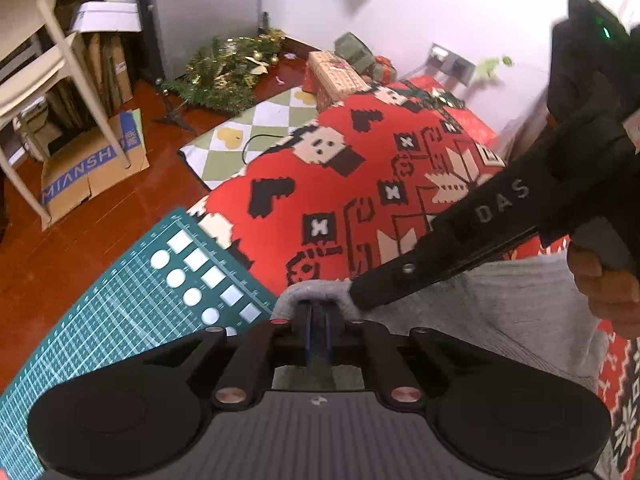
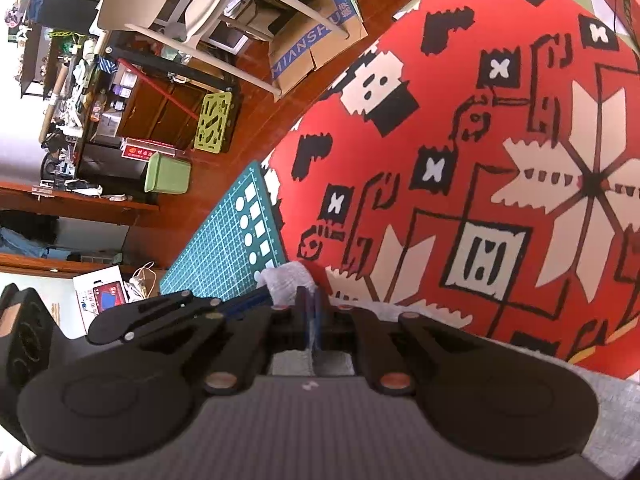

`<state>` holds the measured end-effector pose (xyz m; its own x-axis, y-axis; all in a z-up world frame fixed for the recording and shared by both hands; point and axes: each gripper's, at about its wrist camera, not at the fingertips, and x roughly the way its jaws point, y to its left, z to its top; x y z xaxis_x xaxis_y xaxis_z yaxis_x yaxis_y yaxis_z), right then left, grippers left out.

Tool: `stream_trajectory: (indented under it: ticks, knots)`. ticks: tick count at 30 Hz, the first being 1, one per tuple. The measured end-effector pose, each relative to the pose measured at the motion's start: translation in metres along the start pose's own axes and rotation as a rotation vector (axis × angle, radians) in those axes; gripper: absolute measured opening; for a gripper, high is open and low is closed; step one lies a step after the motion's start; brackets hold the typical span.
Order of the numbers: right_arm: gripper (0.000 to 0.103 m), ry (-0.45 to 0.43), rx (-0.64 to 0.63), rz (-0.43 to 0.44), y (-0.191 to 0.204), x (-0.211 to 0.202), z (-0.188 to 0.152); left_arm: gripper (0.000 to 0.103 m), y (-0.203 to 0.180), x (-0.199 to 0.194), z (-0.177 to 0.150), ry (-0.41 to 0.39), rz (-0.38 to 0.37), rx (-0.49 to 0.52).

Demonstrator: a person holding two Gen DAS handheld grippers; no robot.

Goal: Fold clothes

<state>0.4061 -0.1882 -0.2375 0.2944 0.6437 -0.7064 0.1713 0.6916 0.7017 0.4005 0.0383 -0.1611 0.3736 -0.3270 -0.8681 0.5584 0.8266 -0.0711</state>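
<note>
Pinching one grey garment (image 1: 500,304) edge with left tool (image 1: 319,312) and right tool (image 2: 310,304), both clenched; risked slipping off the thin hem, dragging onto green mat (image 1: 120,300).

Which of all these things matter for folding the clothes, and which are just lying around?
Part of the job:
- grey garment
- left gripper, fingers pinching its edge
- right gripper, also on the grey cloth
- red patterned cloth underneath

Just lying about:
- green cutting mat
- cardboard box
- white chair
- wrapped gifts
</note>
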Motion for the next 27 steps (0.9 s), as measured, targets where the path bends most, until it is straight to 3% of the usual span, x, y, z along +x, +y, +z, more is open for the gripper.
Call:
stream_trajectory:
  ticks: [4, 7, 14, 20, 27]
  knots:
    - [0.003, -0.001, -0.01, -0.007, 0.001, -0.001, -0.001, 0.008, -0.013, 0.003, -0.001, -0.002, 0.043, 0.122]
    - [0.003, -0.002, -0.012, -0.009, 0.0, -0.002, -0.001, 0.003, -0.024, 0.004, -0.004, -0.011, 0.095, 0.196]
    - [0.002, -0.037, -0.016, -0.026, 0.002, -0.006, 0.001, 0.0, -0.012, -0.01, -0.006, -0.022, 0.061, 0.066]
    - [0.002, -0.025, -0.026, -0.063, -0.001, -0.004, -0.001, 0.0, -0.008, -0.031, -0.013, -0.051, 0.053, 0.019]
    - [0.006, -0.041, -0.041, -0.067, 0.004, -0.01, 0.0, 0.0, -0.006, -0.025, -0.011, -0.032, 0.038, 0.009]
